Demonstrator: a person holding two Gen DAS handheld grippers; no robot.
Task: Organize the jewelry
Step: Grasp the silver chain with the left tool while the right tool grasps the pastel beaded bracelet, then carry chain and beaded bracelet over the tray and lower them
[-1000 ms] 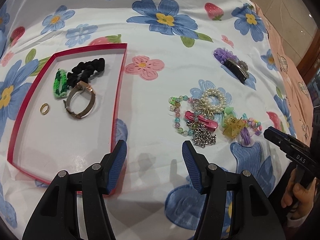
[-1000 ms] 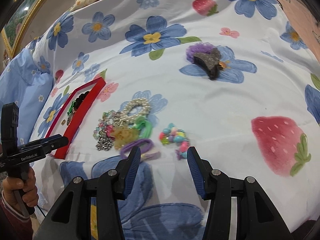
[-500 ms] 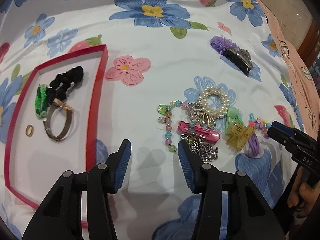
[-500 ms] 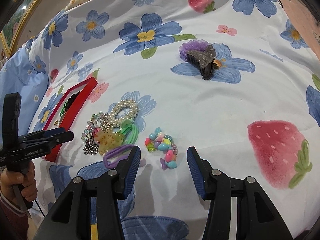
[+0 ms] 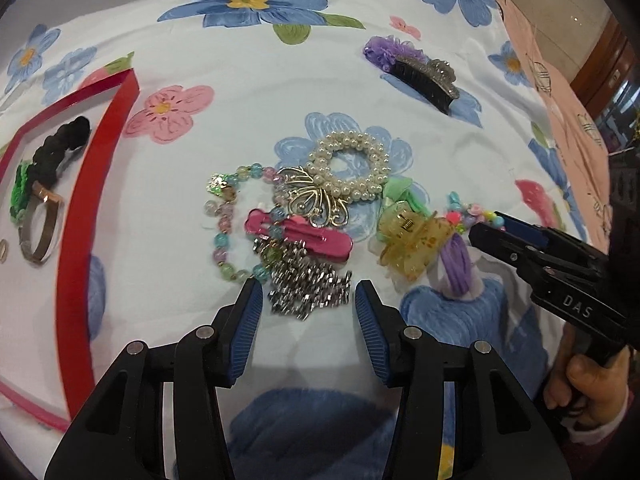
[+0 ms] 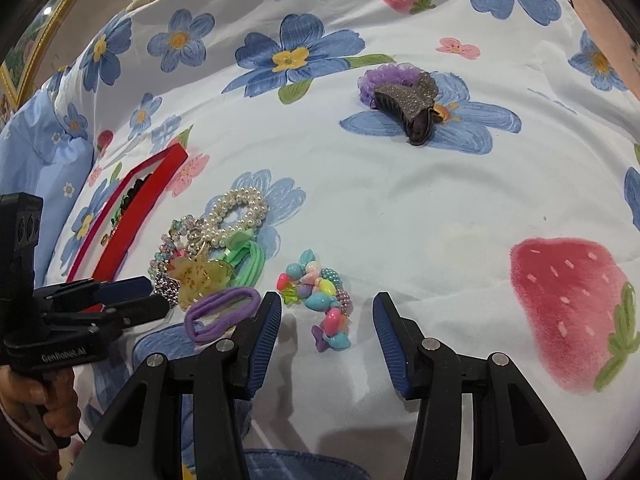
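Left gripper [image 5: 308,300]: jaws apart, recently narrowing, straddling the near end of the silver chain [image 5: 306,284] without pressing it. Right gripper [image 6: 326,320]: jaws apart, also recently narrowing, flanking the multicoloured bead bracelet [image 6: 322,300]; contact cannot be confirmed. The jewelry lies heaped on the floral sheet [image 5: 248,92]; the pink clip [image 5: 304,238] overlaps the chain. The red tray [image 5: 96,168] is cut off at the left edge, contents partly hidden.

A tray [image 5: 96,184] lay left on the bed [image 5: 248,92], holding a scrunchie [image 5: 60,150] and bangle [image 5: 40,220]. Right of it lay a jewelry heap [image 5: 320,216]; behind that, a claw clip [image 5: 424,76].
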